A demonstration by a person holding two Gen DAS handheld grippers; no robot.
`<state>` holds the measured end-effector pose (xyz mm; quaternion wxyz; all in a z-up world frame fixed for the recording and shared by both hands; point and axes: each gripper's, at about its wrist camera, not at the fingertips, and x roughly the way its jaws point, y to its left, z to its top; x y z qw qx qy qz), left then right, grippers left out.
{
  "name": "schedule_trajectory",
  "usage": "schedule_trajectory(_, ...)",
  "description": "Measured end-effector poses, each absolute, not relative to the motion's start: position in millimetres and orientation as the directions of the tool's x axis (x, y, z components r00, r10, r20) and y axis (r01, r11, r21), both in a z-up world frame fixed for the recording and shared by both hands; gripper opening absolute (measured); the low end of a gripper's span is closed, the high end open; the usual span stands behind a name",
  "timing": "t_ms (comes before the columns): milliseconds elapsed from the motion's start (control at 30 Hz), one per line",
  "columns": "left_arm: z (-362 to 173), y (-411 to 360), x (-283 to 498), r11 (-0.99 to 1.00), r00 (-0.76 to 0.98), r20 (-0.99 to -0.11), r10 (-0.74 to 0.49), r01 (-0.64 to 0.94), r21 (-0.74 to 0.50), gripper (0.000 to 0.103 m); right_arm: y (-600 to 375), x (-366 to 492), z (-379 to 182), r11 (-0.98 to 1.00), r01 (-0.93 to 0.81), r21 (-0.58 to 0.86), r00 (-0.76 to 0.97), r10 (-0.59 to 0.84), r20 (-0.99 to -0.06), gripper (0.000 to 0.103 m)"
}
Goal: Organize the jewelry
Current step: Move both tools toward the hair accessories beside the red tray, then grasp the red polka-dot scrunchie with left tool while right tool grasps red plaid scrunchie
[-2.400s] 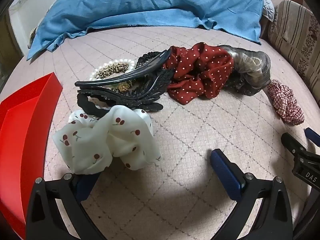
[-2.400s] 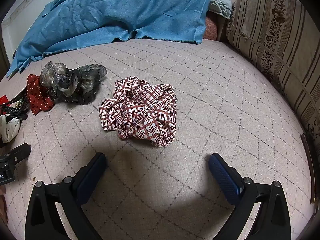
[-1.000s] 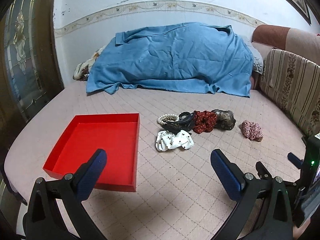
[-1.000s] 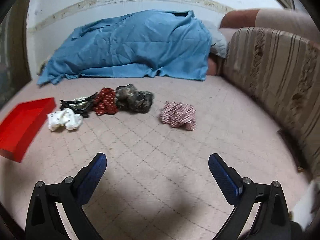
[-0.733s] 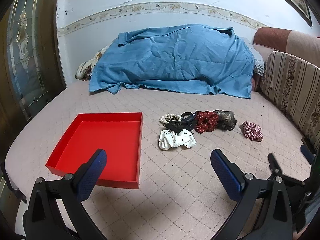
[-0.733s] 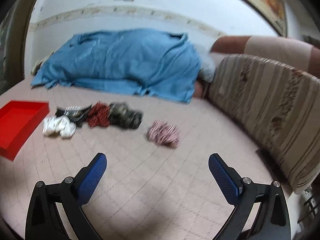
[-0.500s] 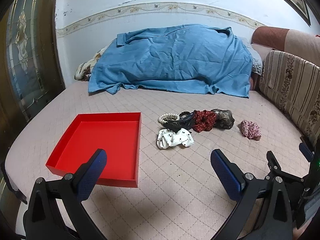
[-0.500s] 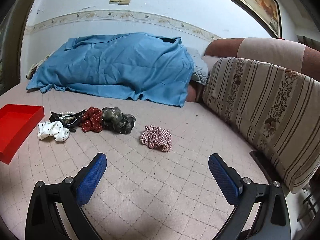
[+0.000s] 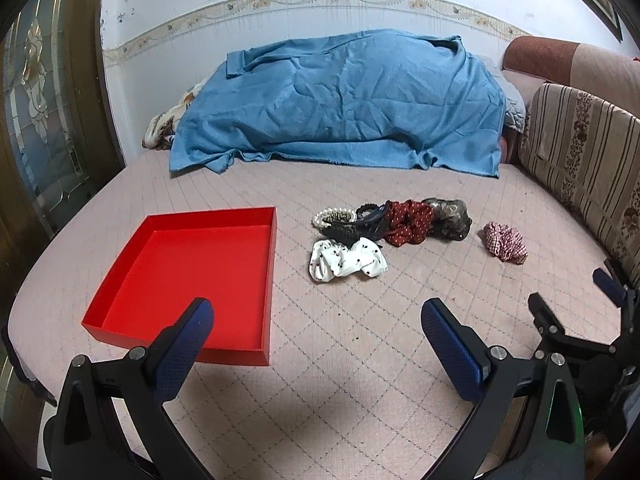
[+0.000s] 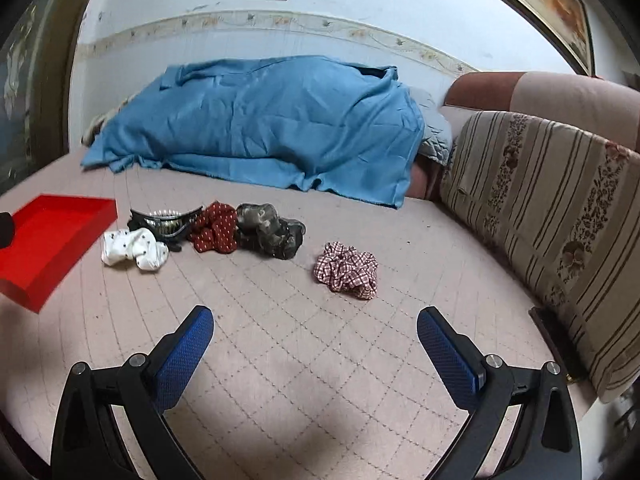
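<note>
An empty red tray (image 9: 192, 268) (image 10: 48, 240) lies on the pink quilted bed, left of a cluster of accessories. The cluster holds a white cherry-print scrunchie (image 9: 346, 262) (image 10: 134, 252), black hair claws (image 9: 356, 228) (image 10: 164, 222), a pearl bracelet (image 9: 334, 216), a red polka-dot scrunchie (image 9: 410, 222) (image 10: 214, 232) and a grey-black scrunchie (image 9: 450, 218) (image 10: 272, 230). A red plaid scrunchie (image 9: 504, 242) (image 10: 348, 270) lies apart to the right. My left gripper (image 9: 316, 342) and right gripper (image 10: 314, 344) both hang open and empty, well back from everything.
A blue blanket (image 9: 340, 100) is heaped at the far end against the wall. A striped sofa cushion (image 10: 540, 208) borders the bed on the right. The right gripper's body (image 9: 592, 344) shows at the lower right of the left wrist view.
Both grippers have pulled far back and up from the accessories; the scrunchies that filled the views 2.4 s ago now look small and distant. Nothing was picked up.
</note>
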<state>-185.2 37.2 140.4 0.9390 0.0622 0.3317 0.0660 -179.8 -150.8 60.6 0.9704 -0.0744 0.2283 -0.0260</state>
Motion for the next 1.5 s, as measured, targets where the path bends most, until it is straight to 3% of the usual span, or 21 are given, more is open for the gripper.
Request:
schedule_trajectory(733,103,41,-146,0.972,0.683,-0.702,0.203,-0.054,0.229,0.103,-177,-90,74,0.989,-0.042,-0.141,0.847,-0.039,-0.531,0.103)
schedule_trajectory(900,115,48,-130,0.972,0.696,-0.688,0.205,-0.063,0.226,0.103,-190,-65,74,0.994,-0.051,-0.098,0.839,-0.01,-0.544,0.103)
schedule_trajectory(1133,138,56,-89,0.983,0.722,-0.671,0.168,-0.068,0.173,0.103,-223,-35,69,1.0,-0.025,-0.011,0.826,0.014,-0.563,0.103)
schedule_trajectory(1300,144,40,-50,0.998,0.715,-0.698,0.038,0.007,0.062,0.103,-256,-17,58,0.995,0.007,0.101,0.789,0.056,-0.612,0.098)
schedule_trajectory(1367,141,26,-35,0.998,0.707,-0.707,-0.014,0.059,0.039,0.097,-266,-11,54,0.991,0.019,0.131,0.778,0.068,-0.625,0.095)
schedule_trajectory(1500,122,-5,-3,0.99,0.659,-0.751,-0.046,0.13,0.054,0.072,-281,3,43,0.978,0.042,0.203,0.748,0.104,-0.655,0.089)
